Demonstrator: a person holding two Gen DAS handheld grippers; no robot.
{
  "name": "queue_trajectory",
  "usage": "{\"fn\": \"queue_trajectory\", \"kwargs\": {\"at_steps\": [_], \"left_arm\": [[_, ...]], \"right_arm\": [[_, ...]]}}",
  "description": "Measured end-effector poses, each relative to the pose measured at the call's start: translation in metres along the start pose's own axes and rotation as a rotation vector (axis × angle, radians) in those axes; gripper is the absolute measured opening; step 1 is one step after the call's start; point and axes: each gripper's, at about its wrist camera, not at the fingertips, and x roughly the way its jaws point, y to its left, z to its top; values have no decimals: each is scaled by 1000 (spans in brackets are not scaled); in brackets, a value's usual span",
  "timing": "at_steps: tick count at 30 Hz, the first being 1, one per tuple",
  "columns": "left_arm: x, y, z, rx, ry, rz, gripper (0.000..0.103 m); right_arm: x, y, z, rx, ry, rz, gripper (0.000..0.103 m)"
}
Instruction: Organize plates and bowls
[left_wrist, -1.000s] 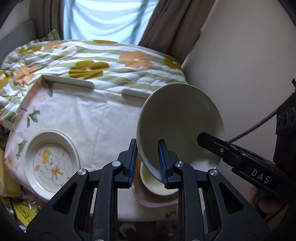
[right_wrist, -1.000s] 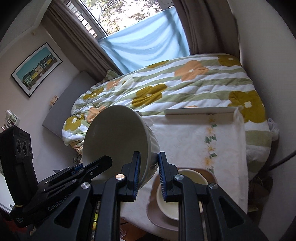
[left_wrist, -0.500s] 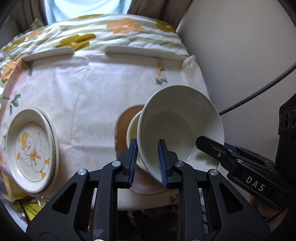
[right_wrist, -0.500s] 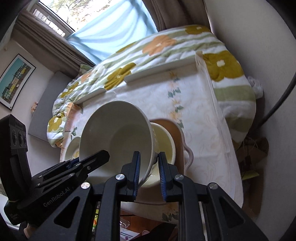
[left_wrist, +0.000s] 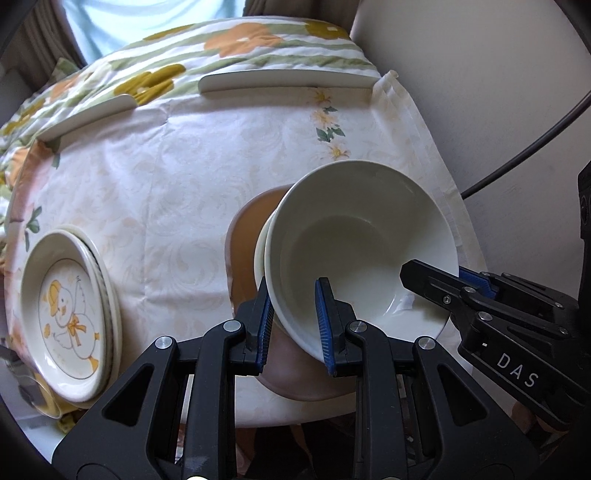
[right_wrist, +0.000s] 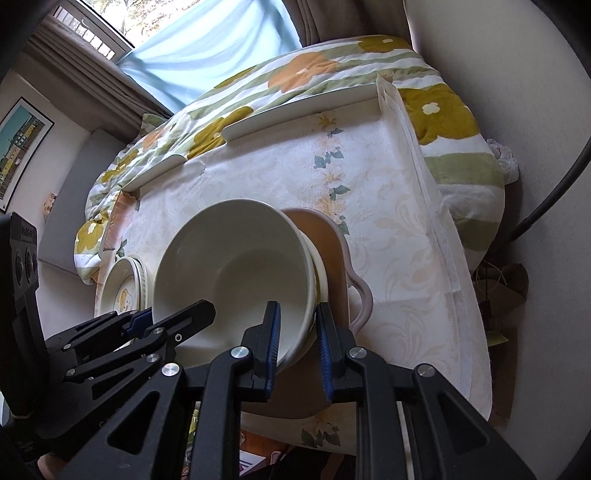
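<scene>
1. The big white bowl (left_wrist: 362, 251) has come down over the last second. A second ago it hung tilted high above the desk; now it sits nearly level, its base sunk into the smaller cream bowl (left_wrist: 261, 254) on the brown plate (left_wrist: 243, 240). Only a thin crescent of the smaller bowl's rim shows past it. Whether the two bowls are fully seated or just touching cannot be told.

2. The left claw (left_wrist: 293, 325) pinches the bowl's near rim, one blue pad inside the wall and one outside. The right claw (right_wrist: 297, 336) pinches the rim at another spot in the same way. From the left view, the right claw's tip reaches into the bowl from the right.

3. In the right view the same bowl (right_wrist: 236, 273) hides most of the smaller bowl (right_wrist: 320, 273). The brown plate (right_wrist: 328, 243) shows behind it, with its pale handle loop sticking out to the right.

4. My reading: the nesting step is all but done. Next would be to spread both claws and draw them back along the rim without dragging the bowl sideways. Letting go unevenly could tip the stack.

5. Farther left on the desk (left_wrist: 166, 192), well apart from the bowls, a plate with a duck picture (left_wrist: 66, 310) rests on top of other plates. The plates look already gathered.

6. A flowered bedspread (left_wrist: 240, 40) lies beyond the desk's far edge, and a black cable (left_wrist: 524, 147) runs down the wall at the right.
</scene>
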Motion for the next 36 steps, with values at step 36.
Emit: {"fn": "queue_trajectory", "kwargs": {"at_steps": [36], "left_arm": [[-60, -2, 3, 22, -128, 100, 20]], "right_arm": [[-42, 8, 16, -54, -23, 46, 18]]}}
